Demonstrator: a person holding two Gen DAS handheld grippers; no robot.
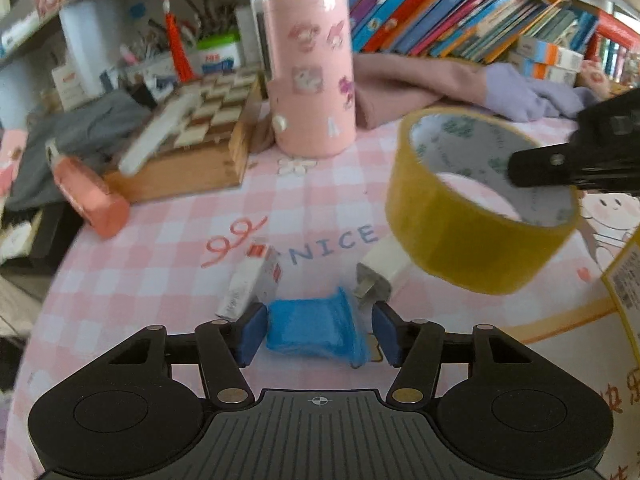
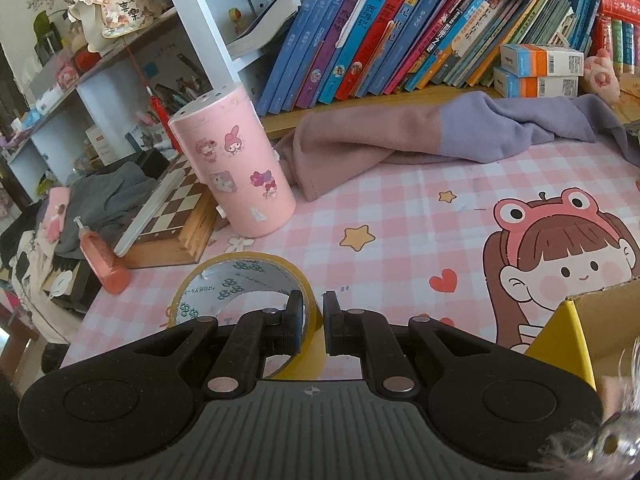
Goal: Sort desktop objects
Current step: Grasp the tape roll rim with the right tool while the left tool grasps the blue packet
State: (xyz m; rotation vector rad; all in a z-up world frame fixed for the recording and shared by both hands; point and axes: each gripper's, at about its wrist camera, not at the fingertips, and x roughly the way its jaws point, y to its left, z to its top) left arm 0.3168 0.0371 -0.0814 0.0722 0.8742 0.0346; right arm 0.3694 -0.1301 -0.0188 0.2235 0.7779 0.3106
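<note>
A blue pouch point(image 1: 316, 330) lies on the pink checked tablecloth point(image 1: 160, 264) at the near edge. My left gripper point(image 1: 318, 332) straddles it, with a blue pad against each side of the pouch. Just beyond it are a white charger plug point(image 1: 380, 272) and a small white and red box point(image 1: 250, 282). A yellow tape roll point(image 2: 240, 280) hangs above the table, and my right gripper point(image 2: 314, 308) is shut on its wall, one finger inside the ring. In the left wrist view the tape roll point(image 1: 472, 216) hovers at the right with the right gripper point(image 1: 518, 172) on its rim.
A tall pink canister point(image 2: 236, 164) with stickers stands at the back beside a wooden chess box point(image 2: 172, 220). An orange bottle point(image 2: 104, 262) lies at the table's left edge. Pink and purple cloth point(image 2: 400, 136) lies under the bookshelf. A yellow cardboard box point(image 2: 580, 328) is at the near right.
</note>
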